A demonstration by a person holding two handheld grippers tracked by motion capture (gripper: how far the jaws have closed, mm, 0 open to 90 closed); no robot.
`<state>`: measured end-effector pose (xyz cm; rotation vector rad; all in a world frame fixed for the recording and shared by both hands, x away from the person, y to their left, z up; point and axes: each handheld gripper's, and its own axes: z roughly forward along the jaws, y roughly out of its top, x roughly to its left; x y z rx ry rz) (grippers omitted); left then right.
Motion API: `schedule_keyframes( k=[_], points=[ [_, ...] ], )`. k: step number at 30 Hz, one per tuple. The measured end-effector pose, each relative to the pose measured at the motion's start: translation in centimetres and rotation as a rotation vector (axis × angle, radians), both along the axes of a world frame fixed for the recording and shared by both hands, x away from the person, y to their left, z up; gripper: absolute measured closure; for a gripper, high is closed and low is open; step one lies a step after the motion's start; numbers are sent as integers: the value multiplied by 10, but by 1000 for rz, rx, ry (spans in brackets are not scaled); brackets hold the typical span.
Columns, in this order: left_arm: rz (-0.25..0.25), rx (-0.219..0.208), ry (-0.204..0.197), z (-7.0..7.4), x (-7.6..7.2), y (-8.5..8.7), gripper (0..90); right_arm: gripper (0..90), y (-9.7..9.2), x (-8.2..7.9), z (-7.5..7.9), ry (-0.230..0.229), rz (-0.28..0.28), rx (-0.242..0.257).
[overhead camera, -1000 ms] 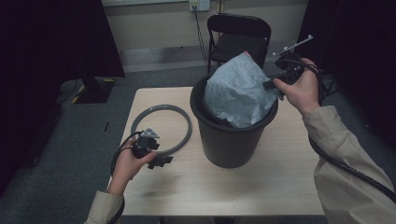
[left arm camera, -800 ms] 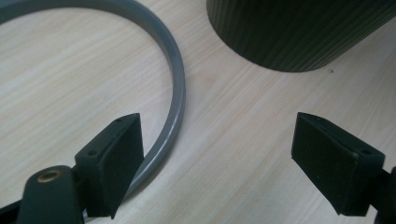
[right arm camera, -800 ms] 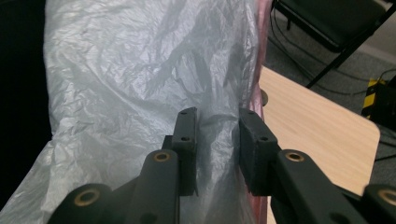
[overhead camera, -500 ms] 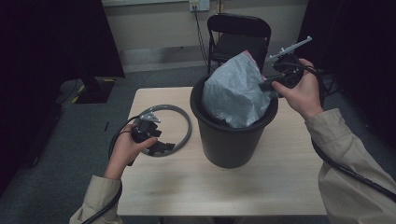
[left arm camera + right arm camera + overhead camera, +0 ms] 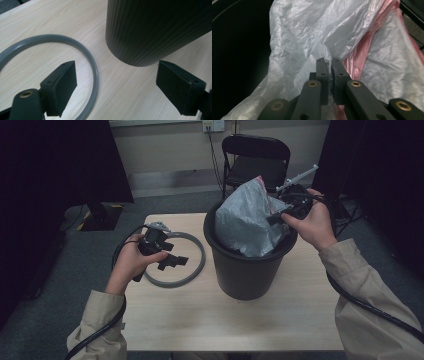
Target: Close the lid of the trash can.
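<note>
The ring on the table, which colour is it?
The ring is grey, clearest in the left gripper view.

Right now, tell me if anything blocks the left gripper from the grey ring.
Nothing visible does. The left gripper hangs open just above the grey ring on the table; the black bin stands beside it.

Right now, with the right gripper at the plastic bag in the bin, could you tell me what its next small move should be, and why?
Probably draw the bag's edge outward toward the bin's rim. The right gripper has just been closing, and its jaws pinch a fold of the plastic bag, which bunches above the black bin. The left gripper is open beside the grey ring.
</note>
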<state>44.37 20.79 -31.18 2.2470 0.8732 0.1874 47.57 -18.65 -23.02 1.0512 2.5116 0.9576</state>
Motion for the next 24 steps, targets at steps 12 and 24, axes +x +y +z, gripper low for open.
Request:
schedule_keyframes(
  k=[12, 24],
  points=[
    [-28, 23, -39, 44, 10, -14, 163, 860, 10, -5, 0, 20, 35, 9],
    [-96, 25, -68, 87, 31, -55, 163, 855, 15, -8, -3, 47, 66, 25]
  ],
)
